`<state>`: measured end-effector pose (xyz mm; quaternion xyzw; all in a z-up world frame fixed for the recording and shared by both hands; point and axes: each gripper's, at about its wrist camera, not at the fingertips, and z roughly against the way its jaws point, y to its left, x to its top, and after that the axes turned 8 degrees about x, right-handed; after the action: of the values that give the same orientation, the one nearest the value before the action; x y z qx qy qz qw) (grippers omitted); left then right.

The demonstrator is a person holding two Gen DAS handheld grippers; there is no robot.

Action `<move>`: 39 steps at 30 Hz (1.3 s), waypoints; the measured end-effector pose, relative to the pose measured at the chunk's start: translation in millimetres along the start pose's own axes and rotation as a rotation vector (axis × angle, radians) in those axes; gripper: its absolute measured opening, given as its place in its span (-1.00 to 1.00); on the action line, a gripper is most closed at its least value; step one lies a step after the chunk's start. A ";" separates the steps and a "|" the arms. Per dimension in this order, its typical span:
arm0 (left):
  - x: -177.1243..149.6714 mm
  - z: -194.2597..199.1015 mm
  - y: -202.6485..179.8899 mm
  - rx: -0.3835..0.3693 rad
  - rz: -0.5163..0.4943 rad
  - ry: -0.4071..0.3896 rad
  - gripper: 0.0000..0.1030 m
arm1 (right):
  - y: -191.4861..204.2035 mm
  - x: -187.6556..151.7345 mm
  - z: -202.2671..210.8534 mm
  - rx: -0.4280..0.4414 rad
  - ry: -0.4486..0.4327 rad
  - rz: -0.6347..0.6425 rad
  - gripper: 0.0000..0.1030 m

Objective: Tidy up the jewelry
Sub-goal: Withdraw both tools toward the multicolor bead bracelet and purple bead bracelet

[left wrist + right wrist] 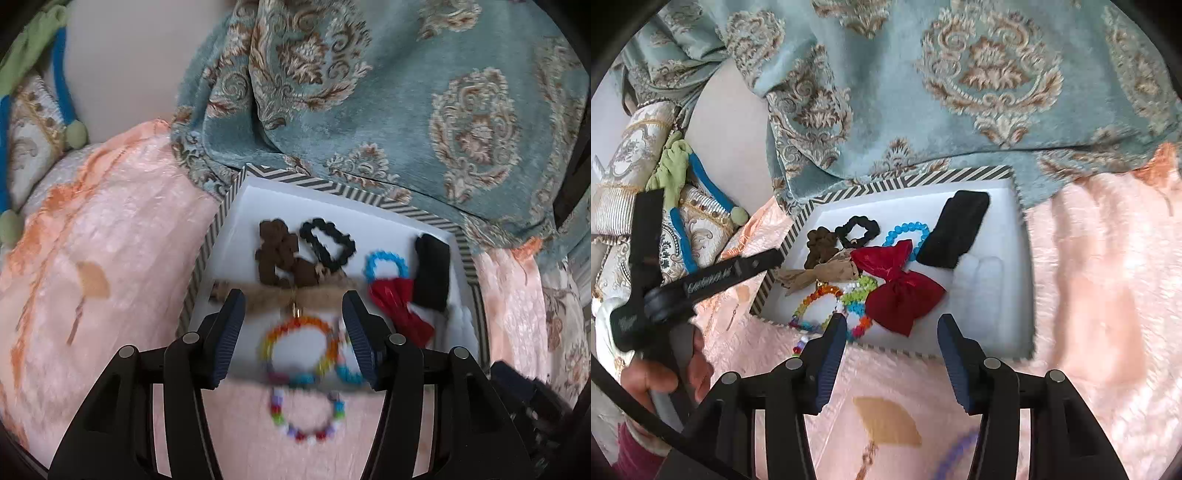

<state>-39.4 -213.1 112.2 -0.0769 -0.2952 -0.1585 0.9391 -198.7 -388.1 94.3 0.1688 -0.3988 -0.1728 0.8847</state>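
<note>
A white tray with a striped rim (314,182) (916,177) lies on a pink blanket. In it are a brown scrunchie (282,258) (820,245), a black scrunchie (327,245) (857,230), a blue bead bracelet (384,266) (905,230), a red bow (399,306) (899,288), a black band (432,273) (955,229), a tan bow (291,295) (820,275) and a rainbow bead bracelet (299,347) (816,302). Another bead bracelet (308,417) lies on the blanket in front of the tray. My left gripper (291,332) is open over the tray's near edge. My right gripper (892,354) is open and empty in front of the tray.
A teal patterned cloth (406,92) (923,74) drapes behind the tray. Cushions with blue and green cords (37,110) (683,184) lie at the left. The left gripper's body and the hand (665,369) show at the left of the right wrist view. A purple bead loop (956,454) lies near the bottom there.
</note>
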 end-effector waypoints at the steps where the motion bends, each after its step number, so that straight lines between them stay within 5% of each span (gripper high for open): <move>1: -5.3 6.5 -1.3 0.005 0.000 -0.007 0.06 | 1.9 -2.6 6.7 -0.008 -0.009 -0.001 0.00; 4: -20.6 28.3 -3.5 0.004 0.005 -0.034 0.06 | 6.8 -8.8 17.8 -0.026 -0.025 0.003 0.14; 14: -55.7 76.7 -10.9 0.005 0.003 -0.083 0.07 | 20.6 -13.8 41.5 -0.086 -0.033 0.071 0.14; 39: -87.3 93.4 -13.1 0.048 0.028 -0.042 0.06 | 5.8 -34.3 51.1 -0.075 -0.045 0.053 0.15</move>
<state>-161.0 -181.1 138.3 -0.0618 -0.3175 -0.1364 0.9364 -258.1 -376.1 106.6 0.1208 -0.4162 -0.1677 0.8855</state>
